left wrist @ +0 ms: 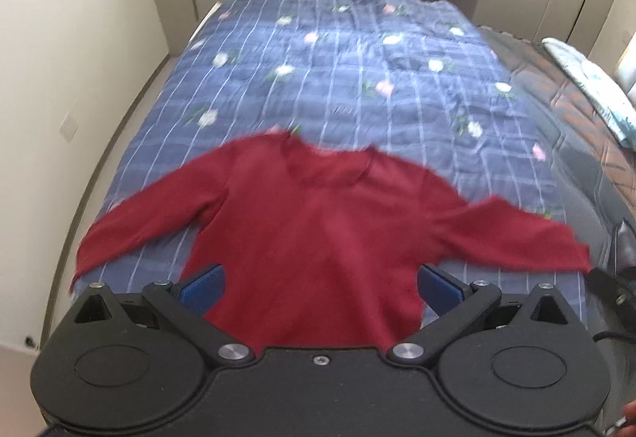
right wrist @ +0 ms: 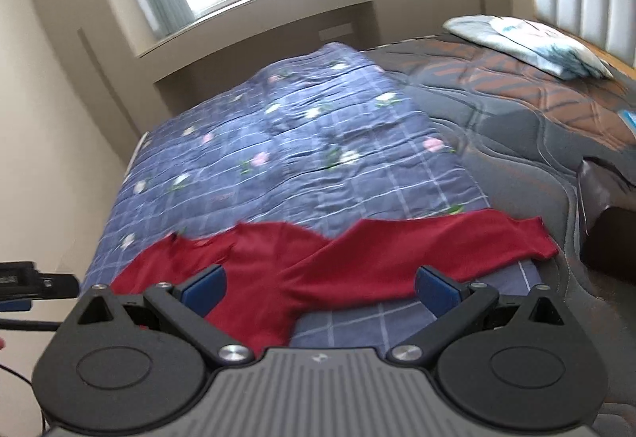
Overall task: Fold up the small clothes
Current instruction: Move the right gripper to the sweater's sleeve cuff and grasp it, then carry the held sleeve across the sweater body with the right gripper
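Observation:
A small dark red long-sleeved top (left wrist: 318,222) lies flat on the blue floral bedspread (left wrist: 338,71), neck away from me, both sleeves spread out to the sides. My left gripper (left wrist: 320,284) is open above the top's lower hem, blue pads wide apart, holding nothing. In the right wrist view the top (right wrist: 278,270) shows with its right sleeve (right wrist: 457,242) stretched to the right. My right gripper (right wrist: 320,284) is open over the hem and the sleeve's underside, empty.
The bedspread (right wrist: 298,159) covers the near part of a bed; a bare grey and brown mattress (right wrist: 516,107) with a pillow (right wrist: 528,43) lies to the right. A wall runs along the left, a window ledge at the far end. The other gripper (right wrist: 24,282) shows at left.

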`<act>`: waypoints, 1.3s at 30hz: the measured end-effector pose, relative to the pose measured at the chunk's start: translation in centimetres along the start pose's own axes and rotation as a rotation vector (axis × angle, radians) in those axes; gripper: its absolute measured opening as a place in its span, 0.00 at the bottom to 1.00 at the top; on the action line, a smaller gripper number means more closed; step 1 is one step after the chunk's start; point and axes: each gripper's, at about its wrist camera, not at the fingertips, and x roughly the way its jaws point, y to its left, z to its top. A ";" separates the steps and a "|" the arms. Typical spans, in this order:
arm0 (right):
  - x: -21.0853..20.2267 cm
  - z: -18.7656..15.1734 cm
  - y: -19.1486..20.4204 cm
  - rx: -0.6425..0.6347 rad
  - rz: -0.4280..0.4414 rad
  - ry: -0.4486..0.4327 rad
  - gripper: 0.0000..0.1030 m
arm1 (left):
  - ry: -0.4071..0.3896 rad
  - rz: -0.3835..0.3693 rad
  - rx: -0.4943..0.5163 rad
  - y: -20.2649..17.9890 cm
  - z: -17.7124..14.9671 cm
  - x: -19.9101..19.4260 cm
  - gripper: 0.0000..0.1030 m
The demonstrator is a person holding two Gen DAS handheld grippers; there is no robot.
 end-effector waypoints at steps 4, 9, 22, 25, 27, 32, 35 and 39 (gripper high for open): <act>3.6 -1.3 -2.6 0.051 -0.044 -0.010 1.00 | -0.028 -0.009 0.030 -2.1 2.0 3.1 0.99; 7.7 -4.3 -5.1 0.116 -0.146 -0.026 1.00 | -0.049 -0.032 0.080 -3.4 2.6 7.7 0.99; 13.4 -6.8 -20.8 0.456 -0.315 -0.012 1.00 | 0.005 -0.026 0.154 -7.6 -0.2 19.2 0.99; 14.3 -6.3 -23.9 0.559 -0.302 -0.057 0.96 | 0.026 0.008 0.165 -8.2 -1.1 21.5 0.99; 14.9 -5.9 -25.3 0.608 -0.304 -0.084 0.88 | 0.039 0.020 0.163 -8.4 -1.6 22.8 0.99; 17.0 -5.0 -27.3 0.709 -0.337 -0.128 0.71 | 0.068 0.021 0.150 -8.5 -2.7 25.2 0.99; 17.9 -4.7 -27.9 0.749 -0.374 -0.134 0.41 | 0.093 0.010 0.151 -8.7 -3.3 26.3 0.99; 17.7 -4.6 -27.2 0.720 -0.435 -0.153 0.09 | 0.149 -0.008 0.171 -8.9 -4.2 27.2 0.99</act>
